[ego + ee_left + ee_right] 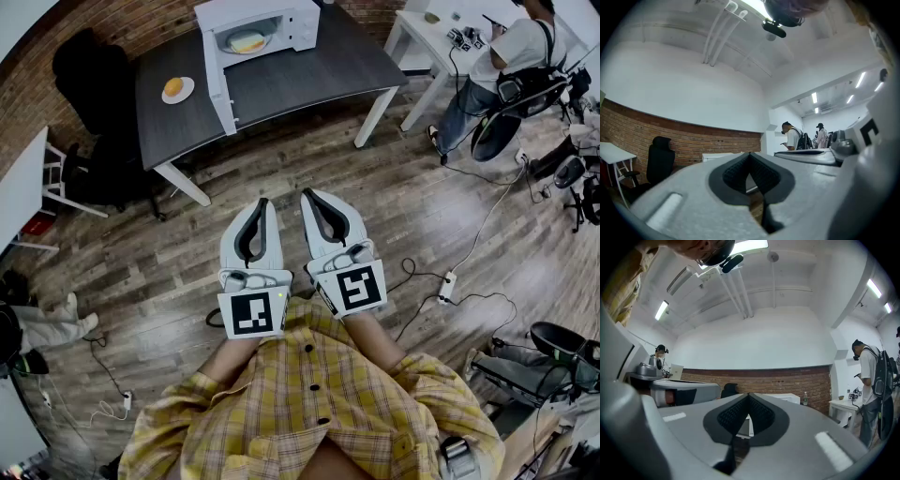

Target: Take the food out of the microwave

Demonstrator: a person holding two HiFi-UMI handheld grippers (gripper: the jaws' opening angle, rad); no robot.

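Both tools are held close in front of the person's body, above the floor and well apart from the worktop (309,80).
- Left tool (262,203): jaws together, nothing between them.
- Right tool (308,194): jaws together, likewise empty.

The microwave (298,21) stands at the worktop's far edge with its door (218,84) swung wide toward the near edge. The food (247,40), pale yellow, lies on a plate (232,47) inside the cavity. A second plate (185,97) with a bun (173,87) sits toward the worktop's left end.

Handling, as a judgement:
- The plate is probably stiff, smooth and breakable, and it may be warm.
- The food looks soft and free to slide.
- Best hold is the plate's near rim at the cavity mouth, pinched firmly and kept level. Do not grip the food itself.

Views:
- Only the head view looks into the cavity and shows the food.
- Both gripper views look level, past shut pads to a brick wall (787,380) and a dark chair (660,159). They show a sliver of white casing, no food.
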